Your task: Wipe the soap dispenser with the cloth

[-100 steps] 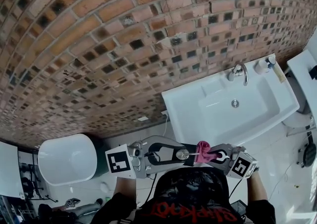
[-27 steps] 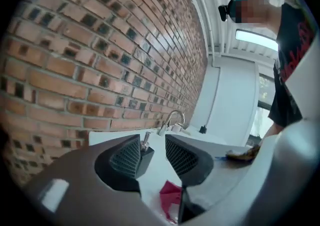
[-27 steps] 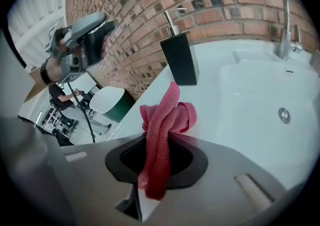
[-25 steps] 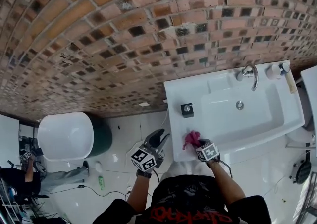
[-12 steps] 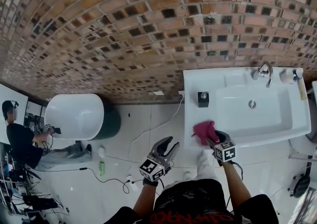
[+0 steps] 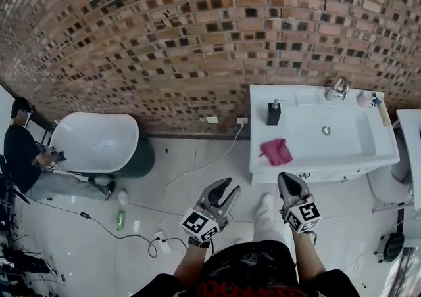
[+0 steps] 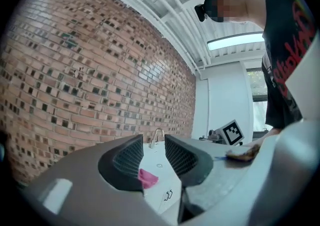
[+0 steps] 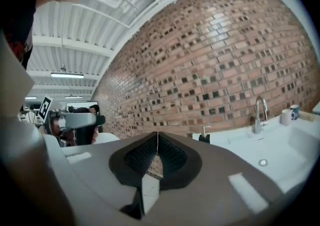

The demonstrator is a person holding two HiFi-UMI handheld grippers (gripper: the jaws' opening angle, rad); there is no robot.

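The black soap dispenser (image 6: 273, 114) stands on the back left corner of the white sink (image 6: 368, 158). The pink cloth (image 6: 277, 151) lies crumpled on the sink's front left rim, with no gripper touching it. My right gripper (image 6: 288, 176) hangs in front of the sink, below the cloth, shut and empty. To its left, over the floor, my left gripper (image 6: 229, 187) is open and empty. In the left gripper view the cloth (image 7: 148, 178) shows low between the spread jaws of the left gripper (image 7: 154, 156). The right gripper (image 8: 158, 135) has its pads pressed together, and the dispenser (image 8: 203, 136) stands far beyond them.
A chrome faucet (image 6: 338, 87) and a white cup (image 6: 365, 98) stand at the sink's back. A white oval tub (image 6: 92, 142) stands at the left by the brick wall (image 6: 197, 39), with a seated person (image 6: 20, 151) beside it. Cables and a green bottle (image 6: 121, 219) lie on the floor.
The right gripper has let go of the pink cloth, which now lies on the sink's rim, and has shut empty. Both grippers have drawn back from the sink.
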